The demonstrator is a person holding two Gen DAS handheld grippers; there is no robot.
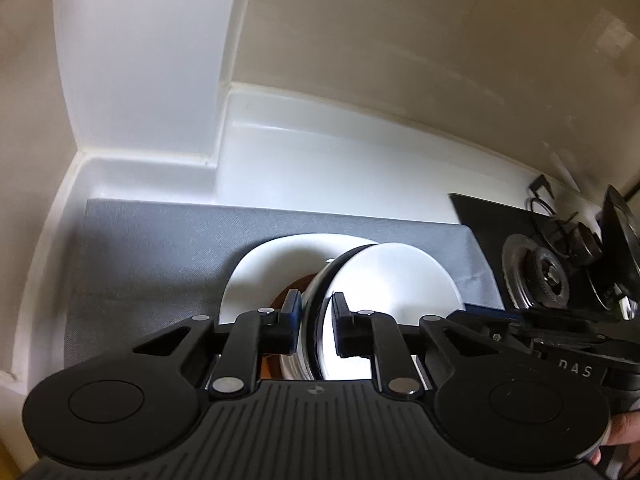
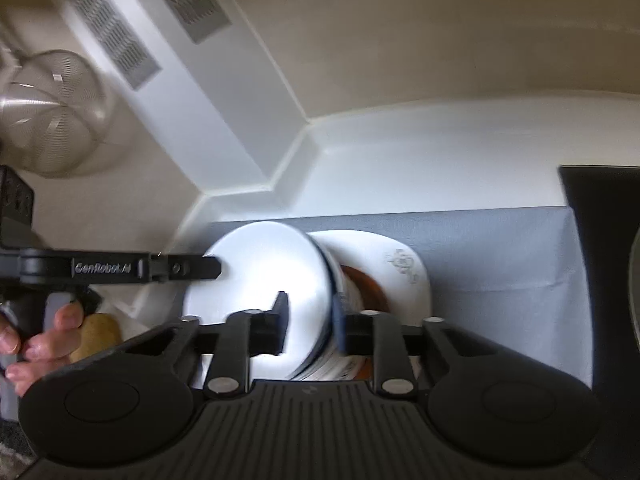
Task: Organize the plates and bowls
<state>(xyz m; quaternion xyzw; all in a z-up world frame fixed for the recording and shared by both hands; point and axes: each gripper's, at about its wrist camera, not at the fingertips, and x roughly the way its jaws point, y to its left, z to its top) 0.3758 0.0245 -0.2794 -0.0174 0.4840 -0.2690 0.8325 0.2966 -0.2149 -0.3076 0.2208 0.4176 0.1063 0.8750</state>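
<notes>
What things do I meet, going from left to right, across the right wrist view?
Metal strainer → person's hand → potato-like yellow object → white plate held on edge → patterned white dish → grey mat → dark stove edge.

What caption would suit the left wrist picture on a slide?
Left hand-held gripper straddling the rim of a white bowl above a white plate on a grey mat.
</notes>
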